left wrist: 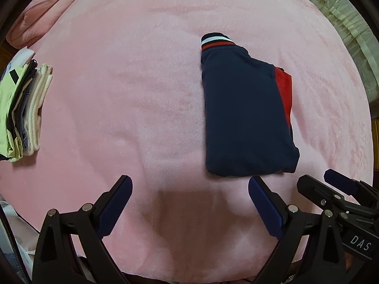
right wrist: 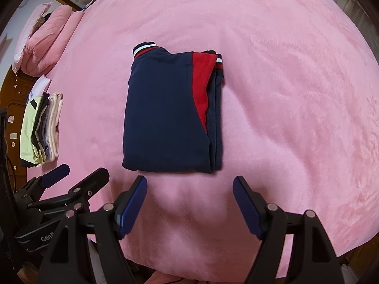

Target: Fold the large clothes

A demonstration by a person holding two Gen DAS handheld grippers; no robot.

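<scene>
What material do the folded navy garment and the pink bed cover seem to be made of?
Folded navy garment: probably a thick knitted cotton-type jersey, matte, with ribbed striped cuffs and a red panel. Pink bed cover: seemingly plush fleece, soft, with a short nap that shows brushed streaks.

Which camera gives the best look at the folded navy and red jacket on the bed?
The right wrist view. There the jacket lies near the middle, whole, with the red panel and both striped bands in sight. In the left wrist view the jacket sits off to the right, and only a strip of red and one striped band show.
</scene>
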